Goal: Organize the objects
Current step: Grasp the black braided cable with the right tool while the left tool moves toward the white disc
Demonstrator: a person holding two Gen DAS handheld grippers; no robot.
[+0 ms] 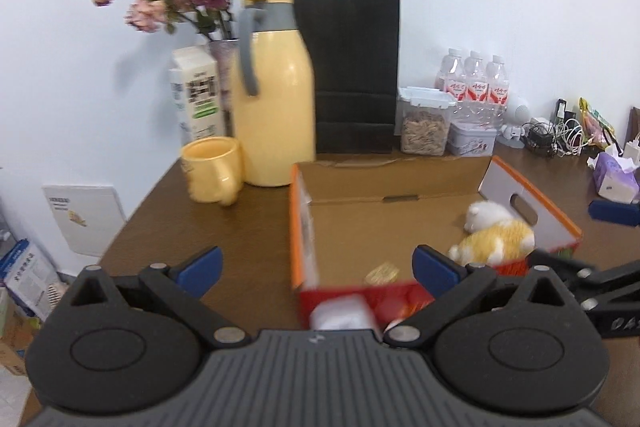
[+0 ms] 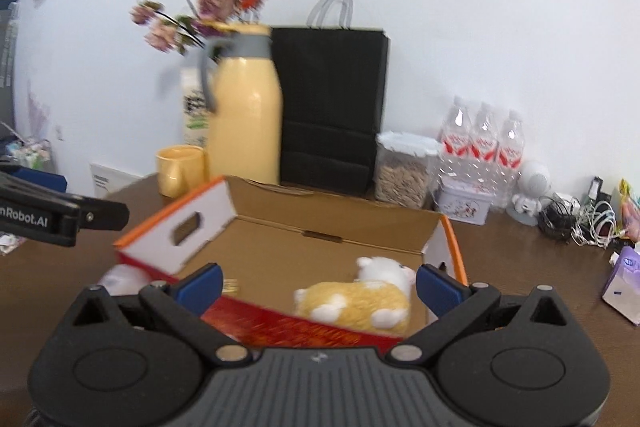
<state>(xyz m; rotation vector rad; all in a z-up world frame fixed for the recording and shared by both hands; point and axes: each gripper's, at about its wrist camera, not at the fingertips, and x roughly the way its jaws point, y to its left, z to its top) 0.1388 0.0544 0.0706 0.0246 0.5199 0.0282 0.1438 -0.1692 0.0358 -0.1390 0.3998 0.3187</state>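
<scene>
An open cardboard box (image 1: 400, 227) with orange rims and a red front stands on the brown table (image 1: 224, 227). A yellow and white plush toy (image 1: 492, 233) lies in its right part; it also shows in the right wrist view (image 2: 360, 301). A small gold item (image 1: 383, 273) lies on the box floor. My left gripper (image 1: 318, 263) is open and empty, over the box's front left corner. My right gripper (image 2: 318, 283) is open and empty, just above the box's front wall (image 2: 304, 327) near the plush. A white object (image 1: 340, 311) sits by the box front, blurred.
At the back stand a yellow mug (image 1: 214, 173), a yellow thermos jug (image 1: 274, 95), a milk carton (image 1: 198, 95), a flower vase (image 1: 224, 55), a black paper bag (image 1: 352, 71), a cereal container (image 1: 424, 121), a tin (image 1: 472, 139), water bottles (image 1: 474, 79), cables (image 1: 560, 137) and a tissue pack (image 1: 614, 179).
</scene>
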